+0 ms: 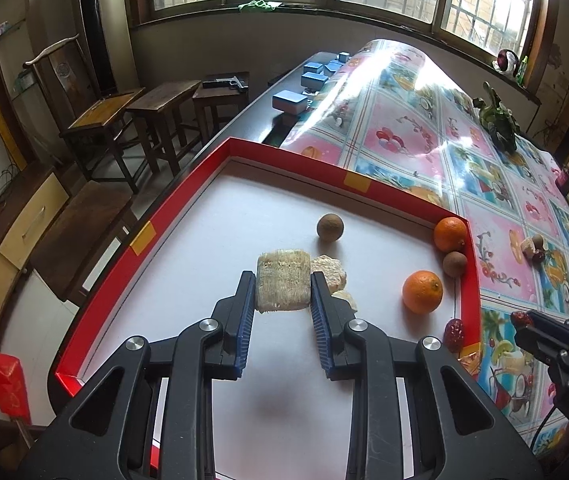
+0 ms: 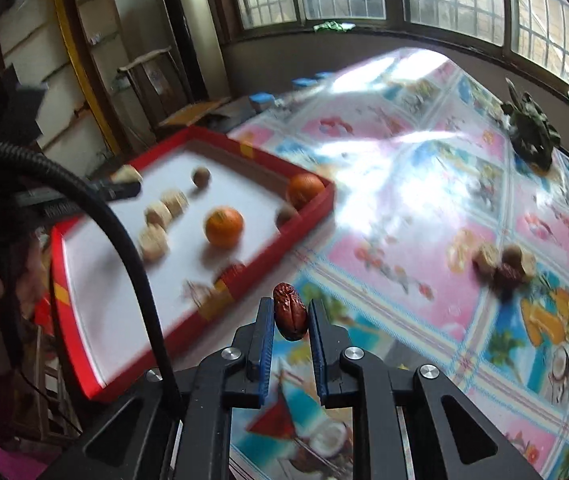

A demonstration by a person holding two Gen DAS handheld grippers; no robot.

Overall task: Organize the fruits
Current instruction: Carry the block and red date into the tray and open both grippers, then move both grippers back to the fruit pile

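Observation:
My left gripper [image 1: 283, 280] is shut on a pale fibrous block [image 1: 283, 286] and holds it over the red-rimmed white tray [image 1: 182, 196]. Two more pale blocks [image 1: 330, 270] lie just right of it. In the tray sit two oranges [image 1: 422, 292] [image 1: 450, 233], two brown round fruits [image 1: 330, 227] [image 1: 454, 264] and a red date [image 1: 454, 334]. My right gripper [image 2: 290, 316] is shut on a red date [image 2: 290, 311] above the tablecloth, right of the tray [image 2: 312, 212]. It shows in the left wrist view [image 1: 524, 326].
A small pile of a pale piece, brown fruit and red date [image 2: 502, 264] lies on the fruit-patterned tablecloth [image 2: 424, 184]. A green ornament [image 1: 498, 118] stands at the far right. Blue boxes [image 1: 290, 100] sit beyond the tray. Wooden stools [image 1: 156, 100] stand left of the table.

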